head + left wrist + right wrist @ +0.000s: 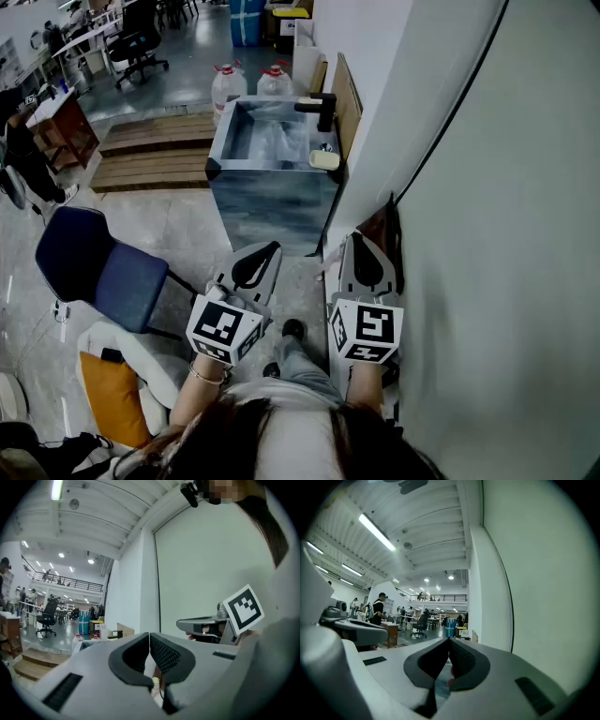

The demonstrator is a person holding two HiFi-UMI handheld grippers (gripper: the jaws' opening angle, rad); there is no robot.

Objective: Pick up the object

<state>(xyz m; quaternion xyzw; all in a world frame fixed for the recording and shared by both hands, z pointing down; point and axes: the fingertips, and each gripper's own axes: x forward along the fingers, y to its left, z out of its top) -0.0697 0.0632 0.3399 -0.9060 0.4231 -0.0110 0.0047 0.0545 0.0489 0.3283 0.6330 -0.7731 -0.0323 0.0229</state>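
Note:
I hold both grippers at waist height, pointing towards a blue-grey sink unit (272,202) a few steps ahead. A small pale bar (324,159) lies on its right rim below a black tap (319,108). My left gripper (273,247) is shut with its pads together and nothing between them; in its own view, the left gripper (149,635) points into the hall. My right gripper (361,238) hangs close to the white wall, also shut and empty; in the right gripper view, the right gripper (449,641) shows closed pads. Both are well short of the sink.
A white wall (487,216) runs along my right. A blue chair (98,267) stands to the left, with an orange cushion (112,398) nearer me. Two water bottles (230,86) stand behind the sink beside wooden pallets (155,150). People and desks are far off in the hall.

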